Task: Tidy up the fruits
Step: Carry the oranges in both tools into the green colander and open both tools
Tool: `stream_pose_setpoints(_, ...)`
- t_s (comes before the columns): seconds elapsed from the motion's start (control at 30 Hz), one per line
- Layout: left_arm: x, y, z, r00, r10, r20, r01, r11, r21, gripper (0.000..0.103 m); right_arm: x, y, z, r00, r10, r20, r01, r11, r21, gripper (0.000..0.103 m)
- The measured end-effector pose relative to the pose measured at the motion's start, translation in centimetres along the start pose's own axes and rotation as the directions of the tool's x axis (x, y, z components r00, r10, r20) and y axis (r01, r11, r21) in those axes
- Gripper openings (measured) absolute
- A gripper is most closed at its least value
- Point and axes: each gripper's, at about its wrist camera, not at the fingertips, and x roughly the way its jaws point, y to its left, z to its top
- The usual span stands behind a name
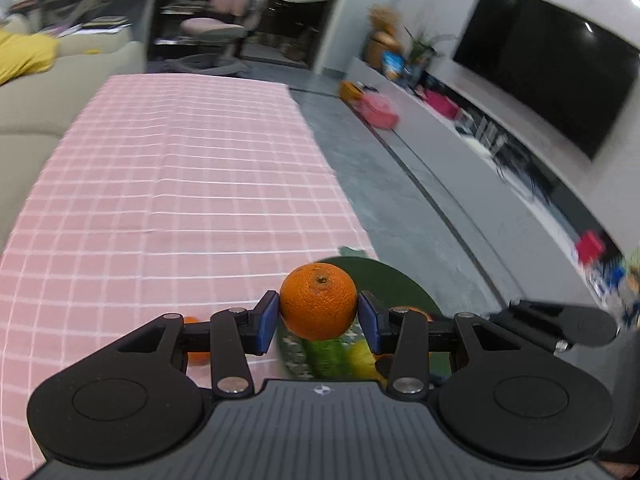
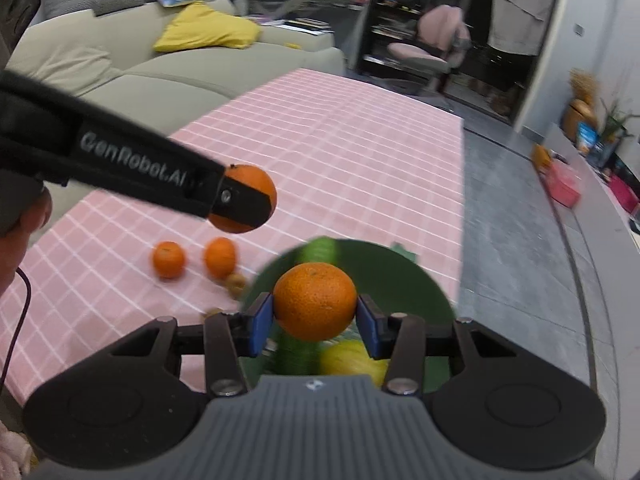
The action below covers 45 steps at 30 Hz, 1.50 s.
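An orange [image 1: 318, 301] is clamped between the blue pads of the left tool [image 1: 318, 312], gripped at its widest part with the stem scar turned upward. A second orange [image 2: 315, 301] is clamped the same way in the right tool [image 2: 315, 314]. Both fruits are held in the air, over or just above the near part of a dark green bowl [image 2: 420, 280] that sits at the right edge of the worktop [image 2: 340, 152], which is covered by a pink checked cloth.

From the right wrist view the left tool is seen reaching in from the left, its orange raised above the cloth and not yet over the bowl.

Inside the bowl, something long and green, probably a cucumber [image 2: 300, 354], and a yellow fruit [image 2: 352, 360] are partly visible below the held orange; both are blurred and cannot be named with certainty.

Two more oranges [image 2: 168, 259] are lying on the cloth to the left of the bowl, with a small brown item [image 2: 236, 283], perhaps a nut, just beside the bowl's rim.

Several risks are judged likely. A round fruit held only at two points could be squeezed out or rolled free if the grip is eased early. Because the bowl stands at the worktop's edge, a fruit released from height could bounce off the contents and over the rim onto the floor. With both tools converging on one bowl, a collision between them could also be caused.
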Motion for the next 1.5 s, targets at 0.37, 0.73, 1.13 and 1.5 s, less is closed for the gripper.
stream_pose_setpoints(0.37,6.2,-3.8,0.7,0.994,-0.024,-0.108,0.038,0.991,0.128,0.048,2.4,-5.2,-0.7,0.996,-0.04,-0.086,0.043,0.999,0.033,0.042)
stream_pose_setpoints(0.73,10.4,-3.4,0.7,0.975,-0.005,-0.221,0.038,0.989,0.143,0.048,6.6,-7.1,-0.7,0.986,-0.006,-0.165,0.011,1.0,0.029,0.042)
stream_pose_setpoints(1.13,11.9,-3.6,0.7,0.965,-0.045,-0.259,0.092,0.98,0.175,0.048,9.8,-7.0,-0.8,0.978,0.024,-0.206,-0.03,0.999,-0.024,0.042)
stream_pose_setpoints(1.5,12.2,-2.9,0.6,0.964,-0.073,-0.255,0.106,0.987,0.117,0.054,10.0,-8.0,-1.0,0.977,0.047,-0.208,-0.046,0.999,0.009,0.043)
